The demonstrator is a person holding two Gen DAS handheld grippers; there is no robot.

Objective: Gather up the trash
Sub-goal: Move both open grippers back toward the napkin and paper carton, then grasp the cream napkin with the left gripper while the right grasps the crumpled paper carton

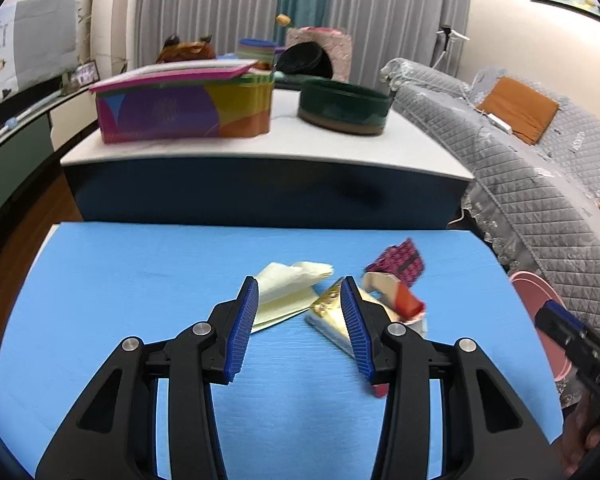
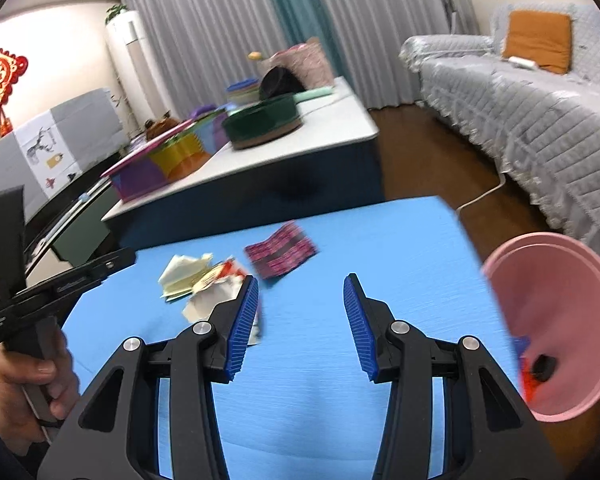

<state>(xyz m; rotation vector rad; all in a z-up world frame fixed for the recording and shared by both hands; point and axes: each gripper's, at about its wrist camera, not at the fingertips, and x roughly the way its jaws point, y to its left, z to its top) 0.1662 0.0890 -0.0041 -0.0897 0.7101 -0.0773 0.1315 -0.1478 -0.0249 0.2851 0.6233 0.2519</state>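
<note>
Trash lies on the blue table (image 1: pixel 100 300): a pale yellow folded paper (image 1: pixel 284 292), a gold and white wrapper (image 1: pixel 332 316), a red and white carton piece (image 1: pixel 396 300) and a pink and black patterned wrapper (image 1: pixel 400 262). My left gripper (image 1: pixel 300 324) is open and empty, its fingers on either side of the paper's edge and the gold wrapper. My right gripper (image 2: pixel 302 324) is open and empty above the table, the patterned wrapper (image 2: pixel 280 254) ahead of it, the paper pile (image 2: pixel 196 284) to its left. A pink bin (image 2: pixel 556 328) stands at the table's right edge, with something red and black inside.
Beyond the blue table stands a white-topped low table (image 1: pixel 260 148) with a colourful box (image 1: pixel 180 108) and a dark green round container (image 1: pixel 344 106). A grey covered sofa (image 1: pixel 520 168) is on the right. The pink bin's rim (image 1: pixel 540 300) shows at right.
</note>
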